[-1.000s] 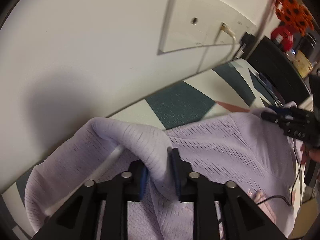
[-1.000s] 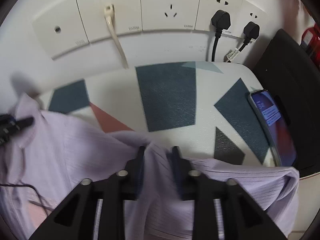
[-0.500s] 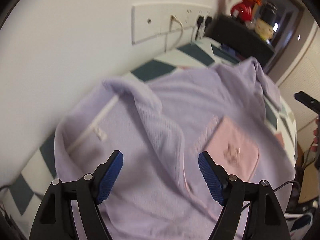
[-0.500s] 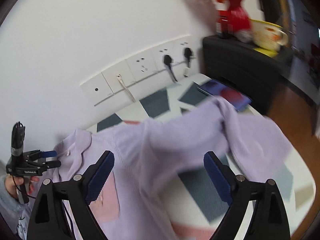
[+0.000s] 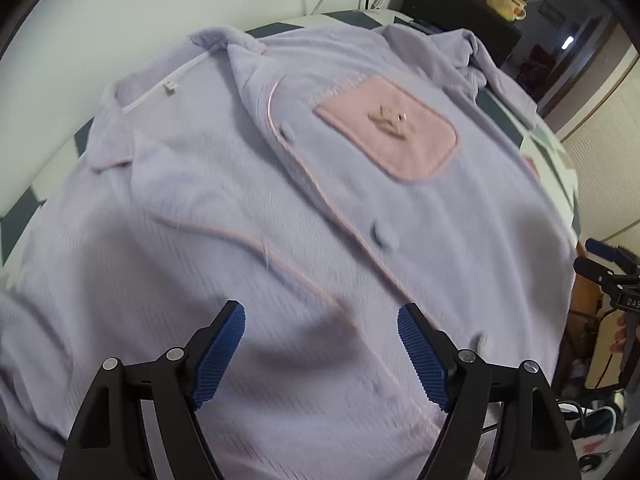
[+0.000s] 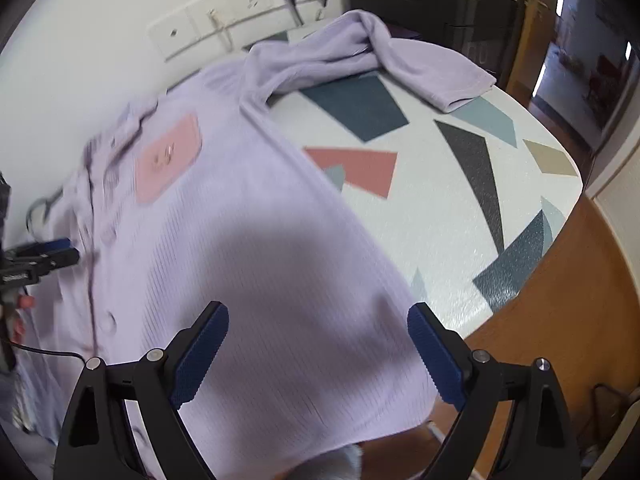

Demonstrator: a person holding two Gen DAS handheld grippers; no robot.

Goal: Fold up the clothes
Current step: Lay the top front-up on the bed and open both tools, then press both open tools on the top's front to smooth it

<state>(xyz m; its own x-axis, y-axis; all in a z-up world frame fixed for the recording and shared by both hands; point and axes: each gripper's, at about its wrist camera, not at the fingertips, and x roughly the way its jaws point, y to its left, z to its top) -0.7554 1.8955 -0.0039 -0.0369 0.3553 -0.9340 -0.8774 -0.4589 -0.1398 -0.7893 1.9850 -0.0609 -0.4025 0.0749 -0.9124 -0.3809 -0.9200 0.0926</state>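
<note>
Ribbed lilac shirt (image 5: 248, 208), pink square pocket (image 5: 394, 132), spread flat on speckled surface (image 6: 440, 184) | left tongs (image 5: 320, 356) wide, empty | right tongs (image 6: 318, 356) wide, empty

Pajama shirt (image 5: 304, 208) lies spread on the table (image 6: 460, 184), one sleeve (image 6: 400, 60) reaching toward the wall sockets (image 6: 248, 4) behind.

Left gripper (image 5: 320, 344), right gripper (image 6: 318, 344): agape, empty.
</note>
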